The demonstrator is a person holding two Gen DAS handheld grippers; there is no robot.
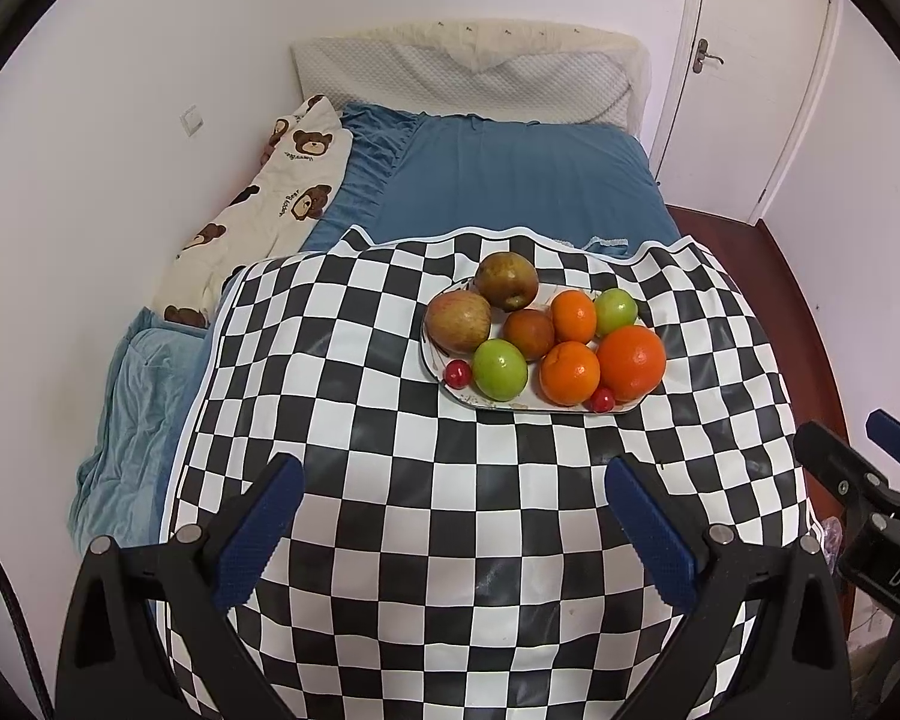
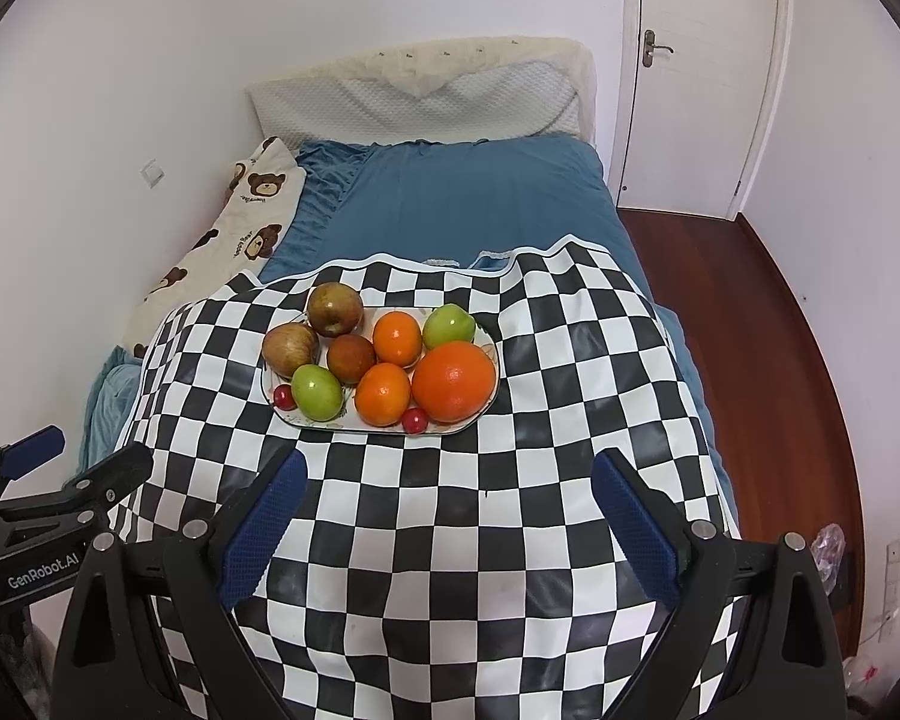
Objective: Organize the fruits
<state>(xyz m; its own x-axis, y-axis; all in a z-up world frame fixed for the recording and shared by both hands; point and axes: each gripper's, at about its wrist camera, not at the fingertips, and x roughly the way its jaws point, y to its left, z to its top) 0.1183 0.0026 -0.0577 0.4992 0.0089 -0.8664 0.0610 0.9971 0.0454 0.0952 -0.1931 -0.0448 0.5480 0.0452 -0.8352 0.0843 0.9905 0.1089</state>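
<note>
A white oval plate lies on a black-and-white checkered cloth and holds several fruits: a large orange, smaller oranges, green apples, reddish apples and small red cherries. My left gripper is open and empty, short of the plate. My right gripper is open and empty, just short of the plate. Each gripper shows at the edge of the other's view.
The cloth covers the foot of a bed with a blue sheet. A bear-print quilt lies along the left wall. A pillow sits at the head. A door and wooden floor are at right.
</note>
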